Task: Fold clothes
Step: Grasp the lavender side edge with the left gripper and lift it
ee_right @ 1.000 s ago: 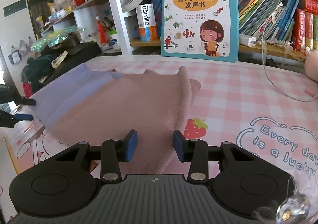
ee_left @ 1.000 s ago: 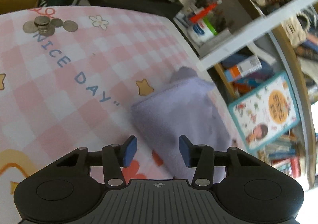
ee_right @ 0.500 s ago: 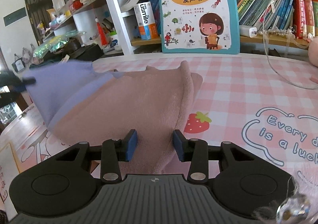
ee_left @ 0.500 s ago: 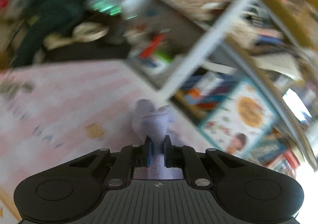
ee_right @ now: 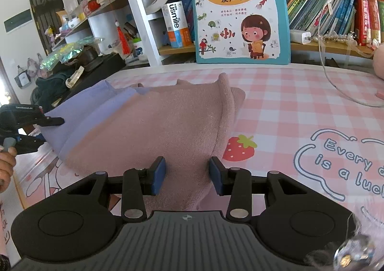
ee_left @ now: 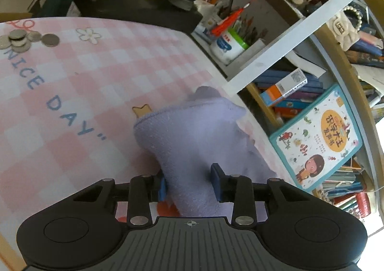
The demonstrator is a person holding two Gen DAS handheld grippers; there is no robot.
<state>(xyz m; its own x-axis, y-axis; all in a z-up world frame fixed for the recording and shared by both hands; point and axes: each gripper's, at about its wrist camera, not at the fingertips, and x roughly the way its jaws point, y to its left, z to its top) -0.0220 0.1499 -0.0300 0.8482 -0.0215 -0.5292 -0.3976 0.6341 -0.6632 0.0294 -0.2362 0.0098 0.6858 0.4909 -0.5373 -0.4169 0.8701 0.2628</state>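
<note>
So the two-tone fleece garment (ee_right: pixel 153 124) is lying mid-mat, its lilac end at 9 o'clock. The left gripper (ee_left: pixel 188 182) is straddling that end, claws spread, probably lining up a grab. The right gripper (ee_right: pixel 187 176) is waiting spread over the pink hem.

Crowded bookshelf (ee_right: pixel 324 6) behind pink checked tabletop (ee_right: pixel 300 107) (daylit).
</note>
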